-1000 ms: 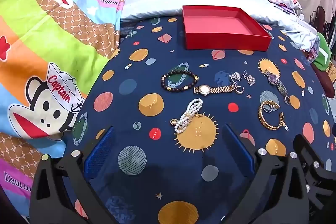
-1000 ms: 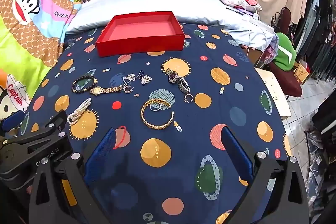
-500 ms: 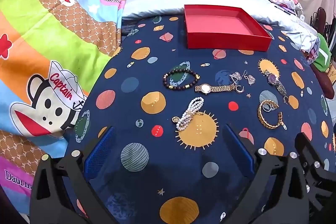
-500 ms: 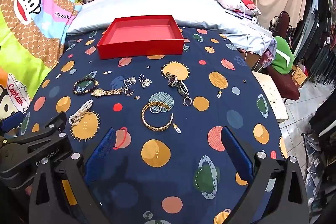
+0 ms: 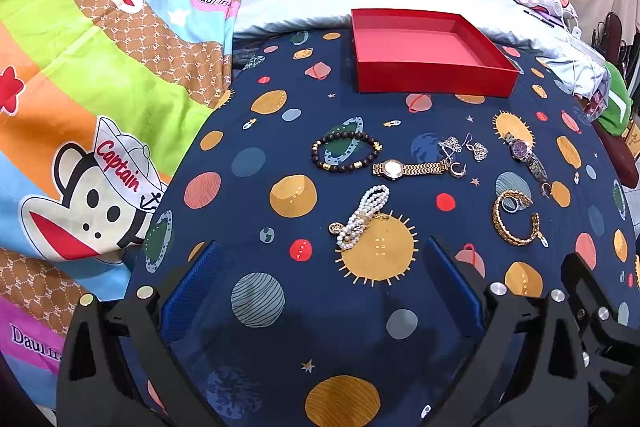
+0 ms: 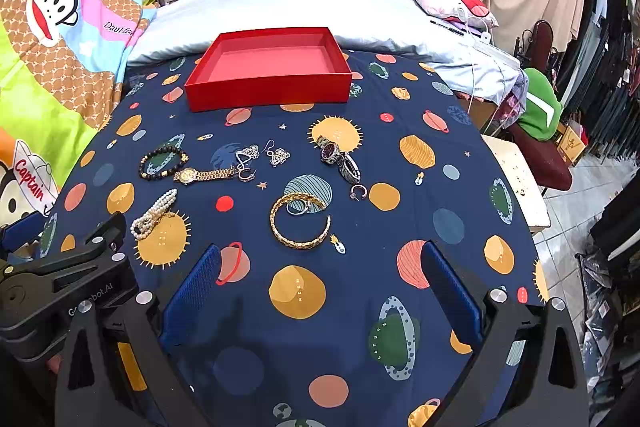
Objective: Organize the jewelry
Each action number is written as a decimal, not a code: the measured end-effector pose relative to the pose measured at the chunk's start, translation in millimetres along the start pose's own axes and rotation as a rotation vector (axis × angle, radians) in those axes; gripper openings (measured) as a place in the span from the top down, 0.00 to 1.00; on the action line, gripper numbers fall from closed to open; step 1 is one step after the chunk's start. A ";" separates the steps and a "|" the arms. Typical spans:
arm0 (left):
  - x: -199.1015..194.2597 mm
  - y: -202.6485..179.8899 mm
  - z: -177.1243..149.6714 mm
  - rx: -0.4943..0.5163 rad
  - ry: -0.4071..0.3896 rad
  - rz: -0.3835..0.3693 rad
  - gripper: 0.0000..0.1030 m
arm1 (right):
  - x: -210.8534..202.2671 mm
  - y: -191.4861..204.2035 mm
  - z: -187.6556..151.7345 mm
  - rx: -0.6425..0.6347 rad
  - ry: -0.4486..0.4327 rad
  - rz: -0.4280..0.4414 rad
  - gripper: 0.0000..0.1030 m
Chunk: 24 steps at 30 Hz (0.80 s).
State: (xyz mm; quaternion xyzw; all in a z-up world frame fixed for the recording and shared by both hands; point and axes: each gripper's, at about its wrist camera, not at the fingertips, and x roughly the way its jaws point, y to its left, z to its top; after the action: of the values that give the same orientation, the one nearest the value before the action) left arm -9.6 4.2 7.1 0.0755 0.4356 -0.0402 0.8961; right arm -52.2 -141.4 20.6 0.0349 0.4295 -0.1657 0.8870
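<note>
An empty red box (image 5: pixel 432 55) (image 6: pixel 268 71) sits at the far side of a navy planet-print cloth (image 5: pixel 280 131). Jewelry lies loose in front of it: a black bead bracelet (image 5: pixel 344 153) (image 6: pixel 162 163), a gold watch (image 5: pixel 416 169) (image 6: pixel 204 175), a pearl bracelet (image 5: pixel 362 217) (image 6: pixel 154 213), silver earrings (image 5: pixel 464 147) (image 6: pixel 264 155), a silver watch (image 5: pixel 528 155) (image 6: pixel 340 157) and a gold bangle (image 5: pixel 516 219) (image 6: pixel 300 225) with a ring inside it. My left gripper (image 5: pixel 320 283) is open, just short of the pearl bracelet. My right gripper (image 6: pixel 320 283) is open, just short of the bangle.
A cartoon monkey blanket (image 5: pixel 100 87) covers the left. A pale blue pillow (image 6: pixel 280 11) lies behind the box. The cloth's right edge drops to a tiled floor (image 6: pixel 576 227) with a chair and hanging clothes. The left gripper's body (image 6: pixel 60 267) shows at the right wrist view's lower left.
Both grippers have pulled back and risen slightly, so the jewelry sits a little farther off and more centred. No piece has moved. Both stay open.
</note>
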 end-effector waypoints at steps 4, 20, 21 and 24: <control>-4.5 0.9 -2.9 0.000 -0.001 0.000 0.06 | 0.2 0.1 0.2 0.000 0.002 0.000 0.05; 11.3 5.9 0.1 -0.007 0.028 0.003 0.06 | 3.5 1.9 -1.6 -0.002 0.009 0.001 0.05; 11.7 6.3 -0.3 -0.007 0.029 0.003 0.06 | 3.5 1.8 -1.5 -0.001 0.010 0.002 0.05; 14.0 5.6 0.1 -0.008 0.032 0.005 0.06 | 4.6 2.4 -2.2 -0.002 0.012 0.001 0.05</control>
State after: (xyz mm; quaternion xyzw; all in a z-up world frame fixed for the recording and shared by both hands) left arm -0.2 9.7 -3.3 0.0736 0.4501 -0.0353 0.8893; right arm -50.4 -139.9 15.5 0.0352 0.4348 -0.1646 0.8847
